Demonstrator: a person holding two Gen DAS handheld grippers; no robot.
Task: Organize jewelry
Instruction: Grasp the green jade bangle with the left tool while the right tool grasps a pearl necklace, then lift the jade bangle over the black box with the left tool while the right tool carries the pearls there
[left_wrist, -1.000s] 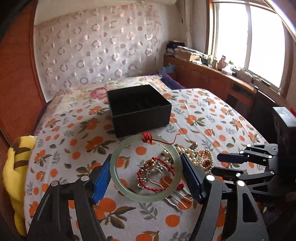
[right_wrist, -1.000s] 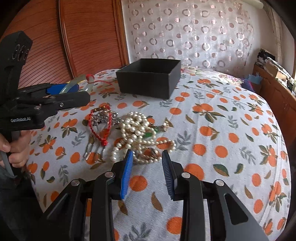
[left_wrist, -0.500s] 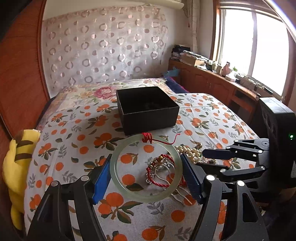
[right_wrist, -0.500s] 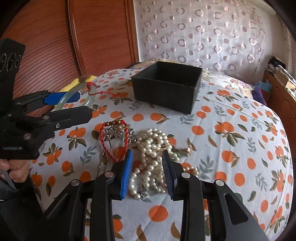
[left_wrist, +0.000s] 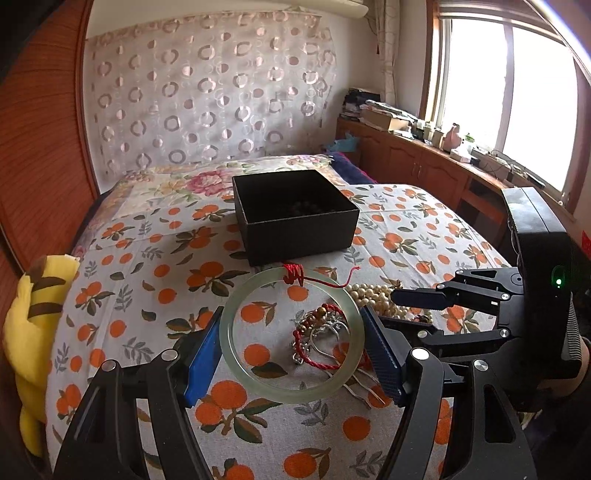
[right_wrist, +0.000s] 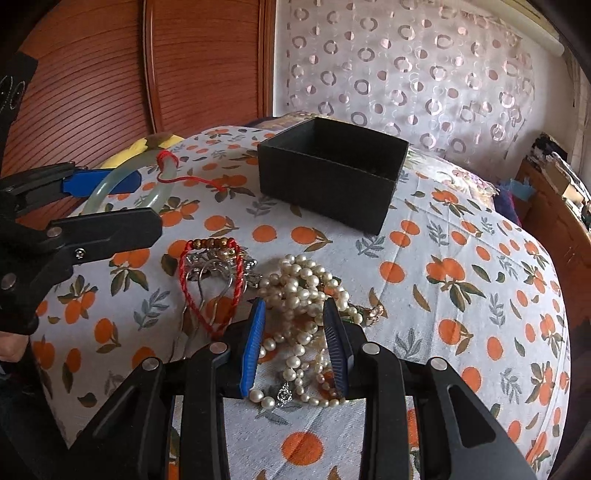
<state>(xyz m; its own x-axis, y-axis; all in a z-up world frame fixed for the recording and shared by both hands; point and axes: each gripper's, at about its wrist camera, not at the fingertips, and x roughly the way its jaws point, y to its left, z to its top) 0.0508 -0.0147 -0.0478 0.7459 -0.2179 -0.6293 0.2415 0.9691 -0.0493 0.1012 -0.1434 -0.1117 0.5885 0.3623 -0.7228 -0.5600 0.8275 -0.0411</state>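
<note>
My left hand-held gripper (left_wrist: 291, 345) pinches the pale green jade bangle (left_wrist: 291, 334) across its width, blue pads (left_wrist: 203, 362) on both outer edges, held above the bed (left_wrist: 147, 295). A red thread (left_wrist: 295, 275) is knotted at the bangle's far side. The bangle (right_wrist: 122, 181) also shows in the right view, clamped at the left.

My right hand-held gripper (right_wrist: 294, 343) is spread, fingers straddling the pearl necklace pile (right_wrist: 303, 291) on the orange-print bedspread; contact with the pearls I can't tell. Red cord bracelet (right_wrist: 210, 280) with silver hairpins (right_wrist: 210, 273) lies just left of the pearls, touching them.

Open black box (right_wrist: 328, 170) sits further back on the bed, apart from the pile. Something dark inside it (left_wrist: 306, 208), unclear what. Yellow plush (left_wrist: 26, 332) at the bed's left edge.
</note>
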